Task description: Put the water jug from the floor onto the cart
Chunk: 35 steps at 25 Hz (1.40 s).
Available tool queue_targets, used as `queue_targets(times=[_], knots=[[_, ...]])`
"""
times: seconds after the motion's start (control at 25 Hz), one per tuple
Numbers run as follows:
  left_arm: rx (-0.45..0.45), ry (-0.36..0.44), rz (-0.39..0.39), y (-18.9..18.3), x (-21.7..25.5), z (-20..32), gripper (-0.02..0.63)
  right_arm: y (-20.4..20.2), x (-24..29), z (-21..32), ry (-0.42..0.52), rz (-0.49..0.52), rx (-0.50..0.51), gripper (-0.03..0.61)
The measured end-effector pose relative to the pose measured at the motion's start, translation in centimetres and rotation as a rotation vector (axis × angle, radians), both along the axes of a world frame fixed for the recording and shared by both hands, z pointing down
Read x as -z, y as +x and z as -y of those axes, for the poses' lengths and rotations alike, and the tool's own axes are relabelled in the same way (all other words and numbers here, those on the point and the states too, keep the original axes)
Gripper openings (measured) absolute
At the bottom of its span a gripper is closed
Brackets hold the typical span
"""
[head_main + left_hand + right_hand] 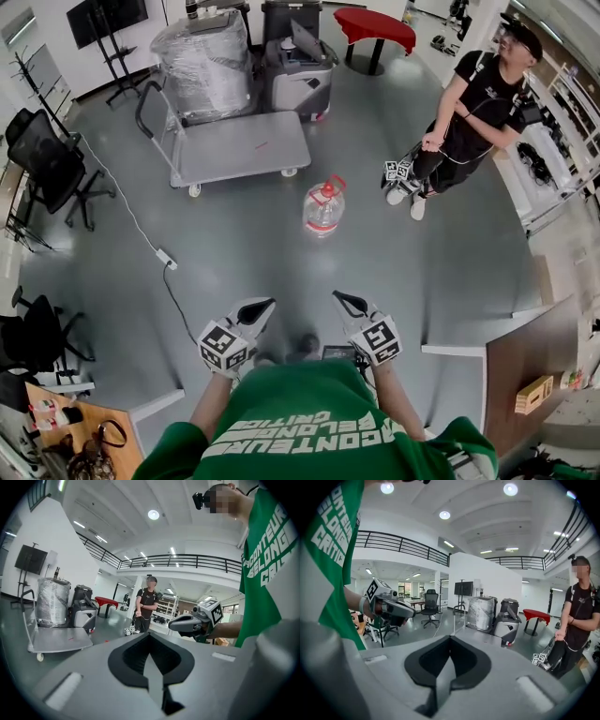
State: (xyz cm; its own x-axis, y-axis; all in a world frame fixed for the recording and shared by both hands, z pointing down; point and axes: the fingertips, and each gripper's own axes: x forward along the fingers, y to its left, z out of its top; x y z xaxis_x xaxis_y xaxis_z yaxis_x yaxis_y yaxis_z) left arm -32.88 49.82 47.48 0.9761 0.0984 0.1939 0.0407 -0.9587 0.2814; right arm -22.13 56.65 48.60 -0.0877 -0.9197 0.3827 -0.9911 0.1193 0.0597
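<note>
Jug (323, 208): upright on floor (244, 258), near cart (239, 145), not touching.
L tongs (262, 307): closed, empty, well short of jug.
R tongs (344, 301): closed, empty, beside L.
Person (473, 103): standing, right of jug.

Left tongs (265, 305), right tongs (341, 298) closed, empty, side by side

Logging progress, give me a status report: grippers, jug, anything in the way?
Left gripper and right gripper both shut, empty. Water jug upright on floor, short of the cart. Cable lies left of the path.
</note>
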Motion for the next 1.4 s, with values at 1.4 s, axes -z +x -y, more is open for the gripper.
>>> queue_targets(times=[1.4], knots=[[0.077,-0.041,-0.035,6.2,-0.2,19.7,0.008,7.7,-1.6,19.3,-0.092,-0.028,0.032,-0.009]])
